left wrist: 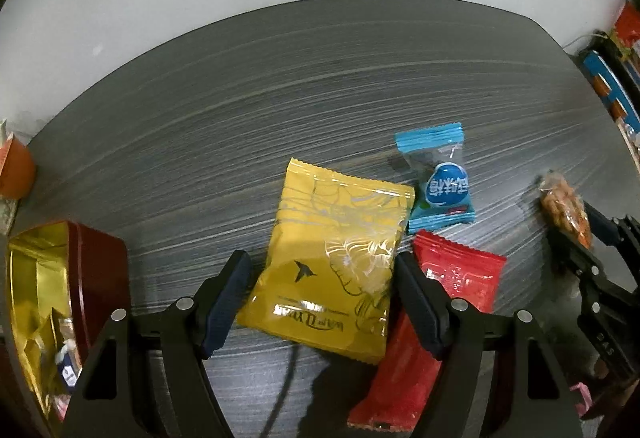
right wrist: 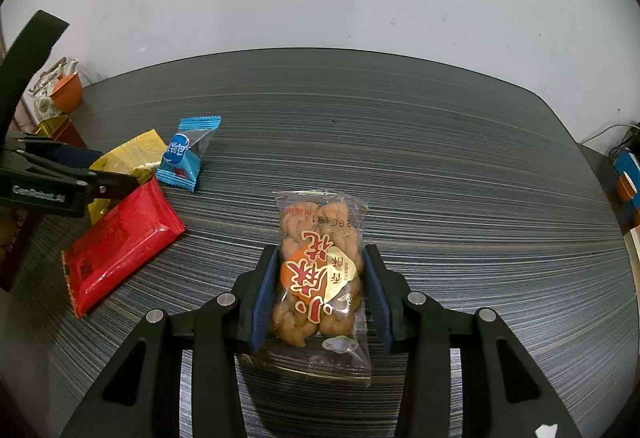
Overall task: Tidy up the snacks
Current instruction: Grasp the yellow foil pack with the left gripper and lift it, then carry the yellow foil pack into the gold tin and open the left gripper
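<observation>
Gold-lined red box point(left wrist: 96, 258) holds small packets, seemingly.

Table point(right wrist: 440, 158): three packets cluster at left | foil packet point(left wrist: 336, 262) overlaps flat packet point(left wrist: 452, 278), which lies to its right | candy packet point(left wrist: 438, 174) just behind both | twisted-snack bag point(right wrist: 320, 270) well apart to the right, between right gripper point(right wrist: 320, 290) fingers | open box point(left wrist: 48, 298) at far left, beyond left gripper point(left wrist: 322, 298).

Yellow pkt point(left wrist: 332, 262) btwn open jaws, red pkt point(left wrist: 440, 302) beside.
</observation>
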Tool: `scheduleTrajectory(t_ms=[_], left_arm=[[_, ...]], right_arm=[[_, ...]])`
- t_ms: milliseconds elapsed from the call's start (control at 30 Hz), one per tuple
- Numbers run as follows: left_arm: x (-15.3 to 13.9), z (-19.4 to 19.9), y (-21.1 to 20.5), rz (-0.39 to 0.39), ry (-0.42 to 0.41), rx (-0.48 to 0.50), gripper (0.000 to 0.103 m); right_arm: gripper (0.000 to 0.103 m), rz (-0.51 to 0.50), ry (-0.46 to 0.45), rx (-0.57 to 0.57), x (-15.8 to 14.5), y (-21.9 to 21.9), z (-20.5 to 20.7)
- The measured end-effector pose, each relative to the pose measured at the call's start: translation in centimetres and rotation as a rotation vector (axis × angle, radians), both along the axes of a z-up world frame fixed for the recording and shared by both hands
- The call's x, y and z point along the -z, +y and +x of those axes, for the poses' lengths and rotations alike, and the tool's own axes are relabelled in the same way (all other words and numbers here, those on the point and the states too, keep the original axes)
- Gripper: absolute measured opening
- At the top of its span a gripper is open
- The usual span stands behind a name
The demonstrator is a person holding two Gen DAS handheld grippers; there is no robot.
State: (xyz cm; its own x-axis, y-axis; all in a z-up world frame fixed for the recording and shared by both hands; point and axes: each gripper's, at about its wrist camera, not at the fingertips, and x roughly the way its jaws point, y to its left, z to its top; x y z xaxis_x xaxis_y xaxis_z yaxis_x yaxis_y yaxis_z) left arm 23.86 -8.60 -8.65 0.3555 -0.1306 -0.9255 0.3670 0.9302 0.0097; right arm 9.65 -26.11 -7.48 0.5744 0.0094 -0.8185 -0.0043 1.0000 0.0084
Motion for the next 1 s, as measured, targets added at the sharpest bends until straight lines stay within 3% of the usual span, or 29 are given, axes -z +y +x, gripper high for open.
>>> scheduleTrajectory(t_ms=[233, 500, 1000], left_arm=[[0.0, -0.4, 0.5, -0.004, -0.024, -0.029, 0.058], [-0.5, -1.8, 0.9, 0.052, -0.04, -0.044, 0.058], [-2.7, -6.1, 3.3, 0.0, -0.069, -0.158, 0.058]], right_arm=[[0.04, 0.0, 0.0, 0.0, 0.0, 0.0, 0.0], [0.04, 0.001, 0.0, 0.001, -0.1, 0.0, 0.0], [0.04, 0.001, 0.0, 0.002, -0.1, 0.0, 0.0]])
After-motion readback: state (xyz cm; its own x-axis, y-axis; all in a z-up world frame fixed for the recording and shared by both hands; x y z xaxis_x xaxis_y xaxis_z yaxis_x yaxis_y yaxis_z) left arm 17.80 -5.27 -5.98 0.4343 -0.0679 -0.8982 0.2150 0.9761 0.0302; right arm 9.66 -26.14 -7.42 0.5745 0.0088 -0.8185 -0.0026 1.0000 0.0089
